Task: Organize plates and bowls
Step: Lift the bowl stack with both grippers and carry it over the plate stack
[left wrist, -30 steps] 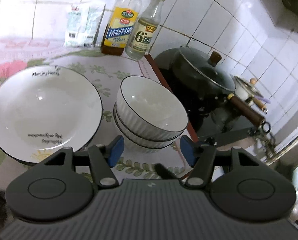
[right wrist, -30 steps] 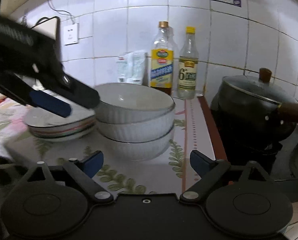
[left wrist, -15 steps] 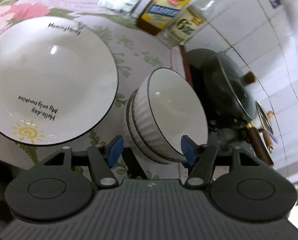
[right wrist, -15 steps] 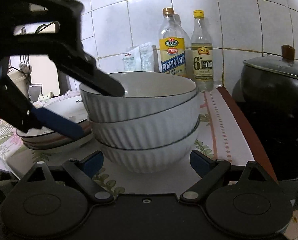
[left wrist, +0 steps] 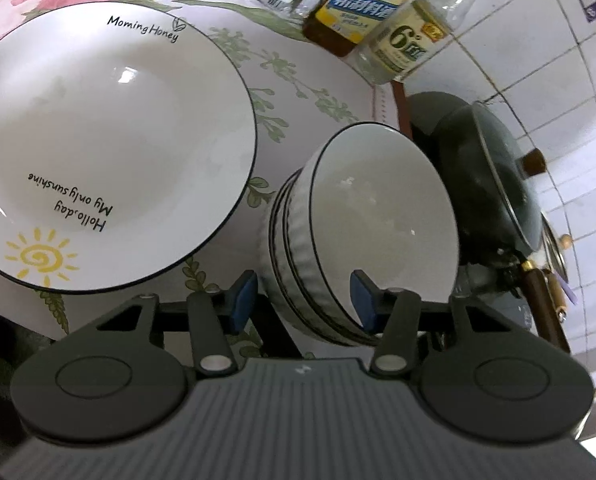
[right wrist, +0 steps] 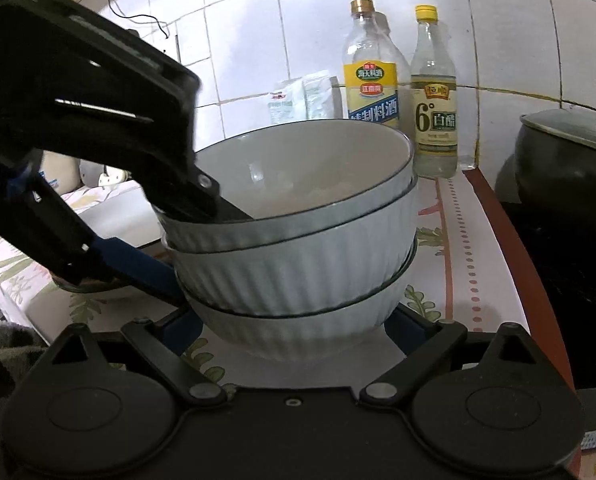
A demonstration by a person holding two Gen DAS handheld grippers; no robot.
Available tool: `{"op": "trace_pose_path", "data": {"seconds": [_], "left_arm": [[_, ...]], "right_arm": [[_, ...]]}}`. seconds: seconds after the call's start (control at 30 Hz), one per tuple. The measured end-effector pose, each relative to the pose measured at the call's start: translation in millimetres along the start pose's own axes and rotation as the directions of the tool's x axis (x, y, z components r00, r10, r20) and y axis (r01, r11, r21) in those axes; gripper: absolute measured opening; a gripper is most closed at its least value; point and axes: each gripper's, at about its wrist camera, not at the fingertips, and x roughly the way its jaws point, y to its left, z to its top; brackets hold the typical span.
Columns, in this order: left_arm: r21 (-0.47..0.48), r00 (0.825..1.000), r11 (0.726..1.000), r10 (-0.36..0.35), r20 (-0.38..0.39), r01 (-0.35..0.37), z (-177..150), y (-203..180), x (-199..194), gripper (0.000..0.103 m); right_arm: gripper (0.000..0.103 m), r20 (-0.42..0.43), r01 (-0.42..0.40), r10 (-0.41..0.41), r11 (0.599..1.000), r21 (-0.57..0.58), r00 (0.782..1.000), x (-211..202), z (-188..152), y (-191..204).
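Two bottles point(right wrist: 371, 68) and a packet point(right wrist: 298, 100) are seen at the tiled wall along the counter's back edge, with a dark lidded pot point(left wrist: 493, 184) beyond its right edge. A wide printed plate point(left wrist: 110, 140) is set just left of the stack. The three ribbed white bowls point(right wrist: 298, 240) are stacked near that right edge. The top rim is straddled by the closing left gripper point(left wrist: 303, 300), one finger inside, one outside, not yet pressed. The lowest bowl is flanked by the wide-open right gripper point(right wrist: 294, 328); nothing is held.
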Motion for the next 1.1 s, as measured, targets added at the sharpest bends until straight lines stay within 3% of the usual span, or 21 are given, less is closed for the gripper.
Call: {"op": "trace_pose_path", "data": {"seconds": [0.07,0.13,0.3,0.63,1.1], "left_arm": [[-0.004,1.0,1.0,0.012,0.008,-0.012,0,0,3,0.05],[0.006,0.999,1.0,0.028,0.017,-0.028,0,-1,6,0.043],[0.033,0.998,0.998,0.042,0.044,-0.044,-3,-3,7,0.042],[0.123,0.997,0.99,0.064,0.044,-0.069,-3,-11,5,0.041],[0.131,0.999,0.991,0.02,0.032,-0.024,0,-9,-17,0.041]], "right_arm": [[0.099,0.003,-0.009,0.009,1.0,-0.01,1.0,1,-1,-1],[0.099,0.004,-0.026,0.026,1.0,-0.012,1.0,4,-2,-3],[0.098,0.009,-0.069,0.069,0.998,-0.009,0.998,9,-4,-10],[0.098,0.016,-0.039,0.039,0.999,0.011,0.999,6,-7,-7],[0.098,0.026,-0.006,0.006,1.0,0.003,1.0,-9,7,4]]}}
